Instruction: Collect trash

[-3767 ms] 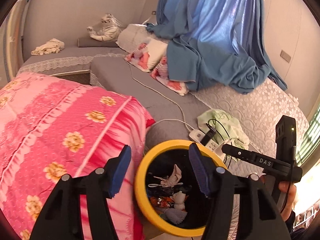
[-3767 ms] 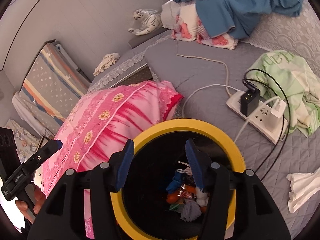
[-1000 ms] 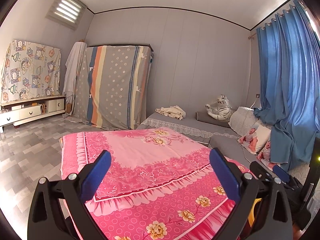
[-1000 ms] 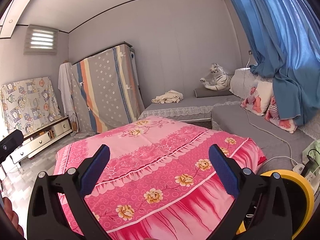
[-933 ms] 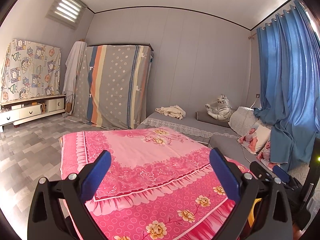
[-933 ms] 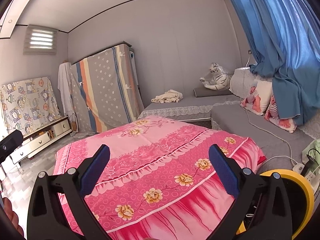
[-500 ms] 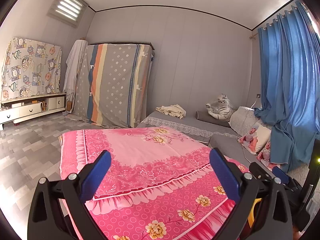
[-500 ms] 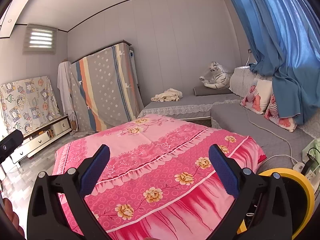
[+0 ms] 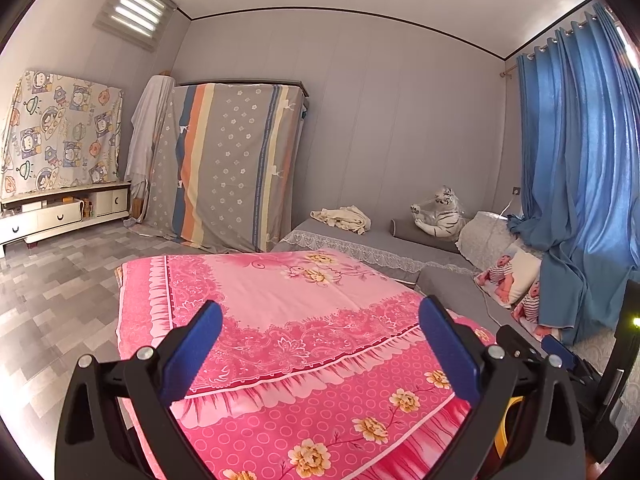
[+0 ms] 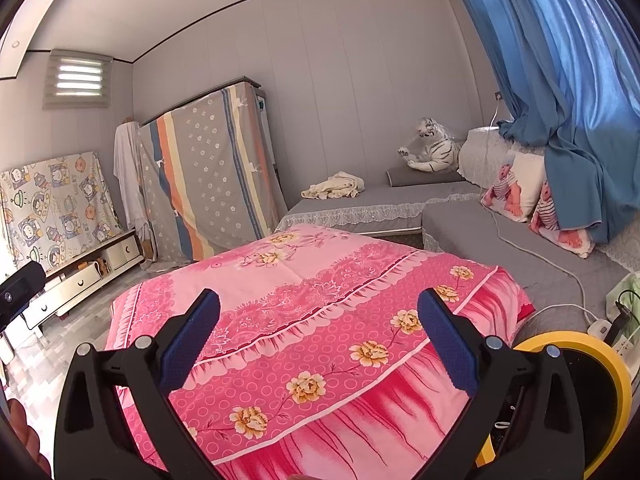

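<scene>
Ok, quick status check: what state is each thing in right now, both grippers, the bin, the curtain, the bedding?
left gripper: open, fingers spread, holding nothing
right gripper: open, fingers spread, holding nothing
yellow-rimmed bin: uncovered, contents hardly visible
blue curtain: drawn, hem bunched on the sofa
pink floral blanket: spread flat
power strip: plugs inserted
cream cloth: crumpled on the sofa

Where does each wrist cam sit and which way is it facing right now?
Left wrist: on the open left gripper, level, facing across the pink floral quilt to the striped-sheet-covered wardrobe; own blue-padded fingers show, with the right gripper's black body at the right edge.
Right wrist: on the open right gripper, facing the same way from further right; own fingers, yellow-rimmed black trash bin at lower right.
Shared: quilt, wardrobe, white plush tiger, blue curtain.
</scene>
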{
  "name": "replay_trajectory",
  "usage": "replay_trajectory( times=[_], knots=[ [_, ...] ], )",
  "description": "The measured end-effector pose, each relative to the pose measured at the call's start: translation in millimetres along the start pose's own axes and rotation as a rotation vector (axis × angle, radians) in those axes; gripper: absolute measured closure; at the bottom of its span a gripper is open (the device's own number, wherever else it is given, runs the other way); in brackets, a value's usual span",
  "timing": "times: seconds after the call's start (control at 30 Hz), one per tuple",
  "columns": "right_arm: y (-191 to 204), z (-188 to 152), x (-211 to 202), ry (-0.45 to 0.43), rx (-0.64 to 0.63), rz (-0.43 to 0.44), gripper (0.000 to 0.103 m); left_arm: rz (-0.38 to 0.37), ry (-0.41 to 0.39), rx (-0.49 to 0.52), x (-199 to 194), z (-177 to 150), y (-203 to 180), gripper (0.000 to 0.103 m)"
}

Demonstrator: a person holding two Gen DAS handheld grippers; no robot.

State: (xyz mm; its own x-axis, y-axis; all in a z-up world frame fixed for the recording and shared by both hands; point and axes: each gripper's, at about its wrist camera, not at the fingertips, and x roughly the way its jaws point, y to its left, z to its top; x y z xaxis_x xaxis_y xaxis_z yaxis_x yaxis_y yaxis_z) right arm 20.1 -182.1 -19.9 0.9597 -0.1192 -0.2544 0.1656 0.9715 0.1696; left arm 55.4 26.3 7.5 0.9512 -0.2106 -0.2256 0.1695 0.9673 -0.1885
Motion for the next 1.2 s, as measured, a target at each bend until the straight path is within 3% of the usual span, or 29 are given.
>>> replay_trajectory(
  times=[1.2],
  knots=[
    [-3,-9,6,0.016,0.017,-0.006,0.009,-0.014,0.025,-0.001,6,-2,-2,0.008]
  ],
)
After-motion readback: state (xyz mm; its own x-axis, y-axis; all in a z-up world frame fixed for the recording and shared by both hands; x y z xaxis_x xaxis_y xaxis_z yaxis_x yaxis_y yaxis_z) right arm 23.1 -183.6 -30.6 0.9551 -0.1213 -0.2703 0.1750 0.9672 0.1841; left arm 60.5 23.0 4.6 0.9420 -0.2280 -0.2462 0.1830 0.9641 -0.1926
